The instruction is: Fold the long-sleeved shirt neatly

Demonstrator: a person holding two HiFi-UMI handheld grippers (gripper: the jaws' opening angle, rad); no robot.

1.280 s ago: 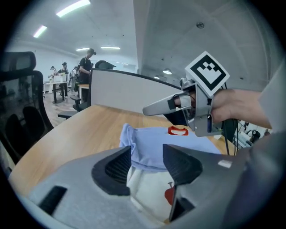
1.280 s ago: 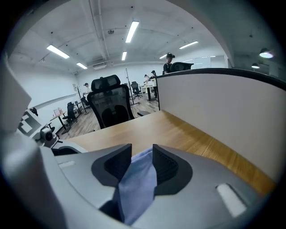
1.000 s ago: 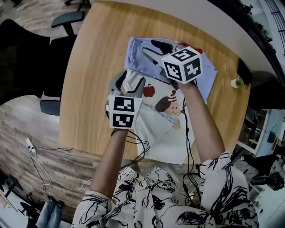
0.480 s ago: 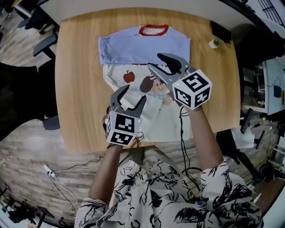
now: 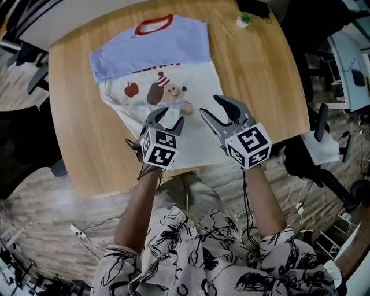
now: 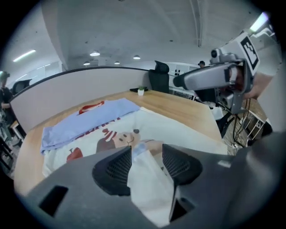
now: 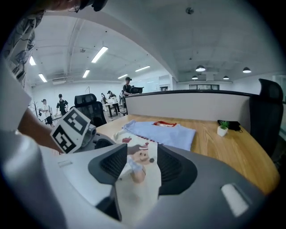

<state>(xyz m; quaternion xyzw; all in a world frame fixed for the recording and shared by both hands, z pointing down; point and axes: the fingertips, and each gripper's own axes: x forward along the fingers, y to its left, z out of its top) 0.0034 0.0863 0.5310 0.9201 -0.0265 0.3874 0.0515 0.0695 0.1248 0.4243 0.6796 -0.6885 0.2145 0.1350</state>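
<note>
The shirt [image 5: 193,81] looks soft, light and floppy; best grab its near hem. The left tongs [image 5: 166,118] just closed a little and the right tongs [image 5: 210,104] opened a little. Both are half open and hold nothing.

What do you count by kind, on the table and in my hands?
Shirt: 1
Potted plant: 1
Black object behind the plant: 1
Grippers: 2, left gripper and right gripper
Total: 5

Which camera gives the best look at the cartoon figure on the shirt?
The head view: looking down, it shows the cartoon figure flat and uncovered, with the apple beside it. The left gripper view sees it slanted, its near edge behind that camera's own jaws. The right gripper view shows only part of it between its jaws.
</note>
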